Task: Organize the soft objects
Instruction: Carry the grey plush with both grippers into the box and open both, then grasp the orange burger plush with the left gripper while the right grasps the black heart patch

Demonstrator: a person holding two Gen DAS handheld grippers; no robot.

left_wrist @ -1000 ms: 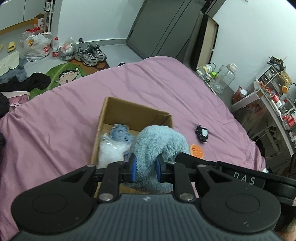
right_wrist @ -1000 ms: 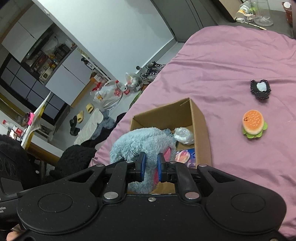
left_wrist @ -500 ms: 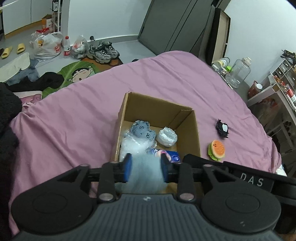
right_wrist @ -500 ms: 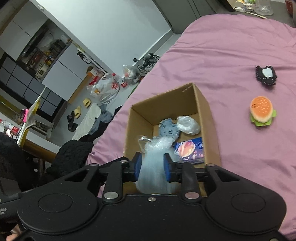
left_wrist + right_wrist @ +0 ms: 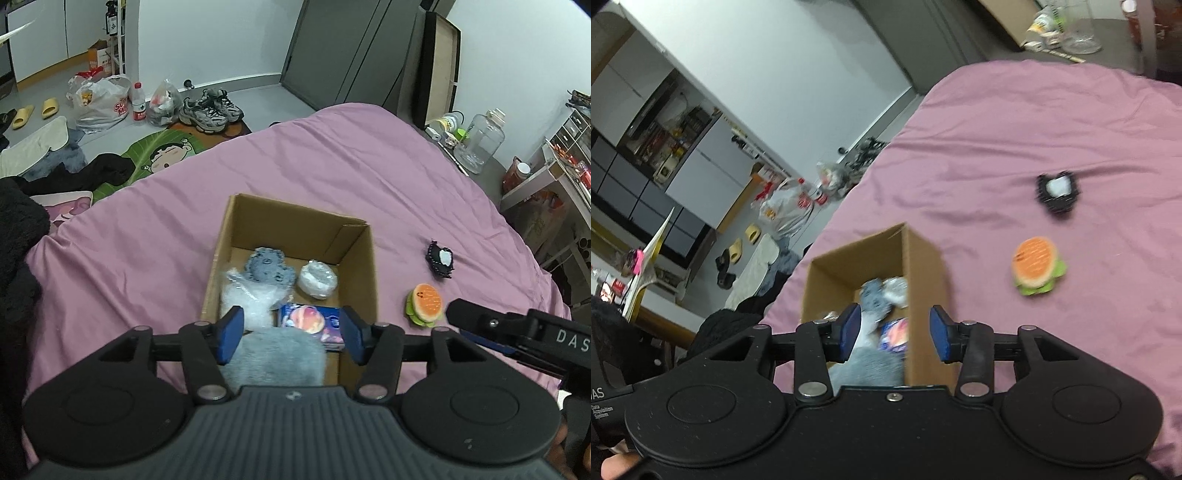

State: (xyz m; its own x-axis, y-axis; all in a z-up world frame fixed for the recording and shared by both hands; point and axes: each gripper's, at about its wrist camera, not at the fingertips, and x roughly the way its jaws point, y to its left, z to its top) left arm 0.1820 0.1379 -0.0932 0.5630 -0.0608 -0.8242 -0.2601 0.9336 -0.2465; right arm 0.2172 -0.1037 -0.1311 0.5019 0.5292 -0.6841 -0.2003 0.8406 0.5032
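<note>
**Blue plush lies in the box, both grippers spread**

The fluffy grey-blue plush (image 5: pixel 277 356) is a shaggy mound lying just below and between the jaws, at the near end of the cardboard box (image 5: pixel 364 266). The left gripper (image 5: pixel 289 334) hangs above it, jaws wide apart, gripping nothing. The right gripper (image 5: pixel 893 334) hangs likewise, jaws spread, straddling the box's near right wall.

Left gripper (image 5: pixel 291 330) and right gripper (image 5: pixel 894 334) gape (both empty).
</note>
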